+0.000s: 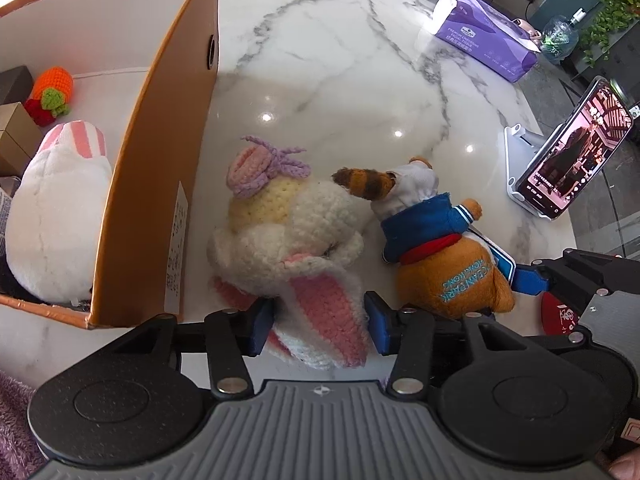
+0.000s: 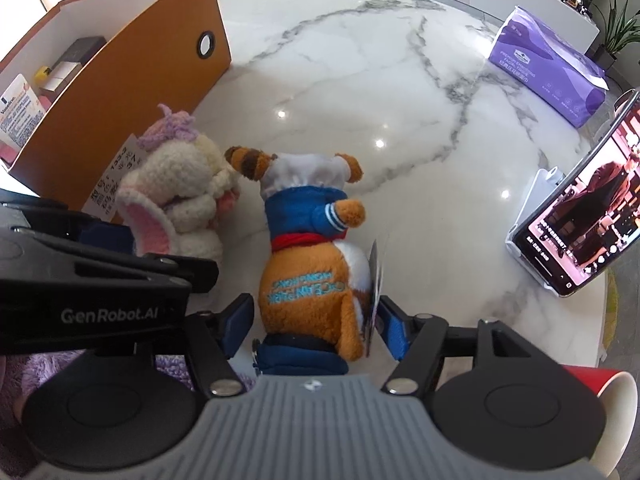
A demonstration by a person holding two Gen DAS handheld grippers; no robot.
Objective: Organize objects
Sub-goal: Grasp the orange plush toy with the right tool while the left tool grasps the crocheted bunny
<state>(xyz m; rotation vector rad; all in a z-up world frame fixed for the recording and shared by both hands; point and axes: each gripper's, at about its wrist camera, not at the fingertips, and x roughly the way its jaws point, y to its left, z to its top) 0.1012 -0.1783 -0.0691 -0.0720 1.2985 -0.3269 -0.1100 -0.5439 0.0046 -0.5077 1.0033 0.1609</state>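
Left claw [image 1: 318,330] astride crochet rabbit [image 1: 296,236] ear, pads apart

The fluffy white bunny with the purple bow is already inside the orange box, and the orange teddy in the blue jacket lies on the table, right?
Not quite. The white bunny is outside the orange box, lying on the marble table beside it, as the left wrist view shows. The orange teddy does lie on the table.
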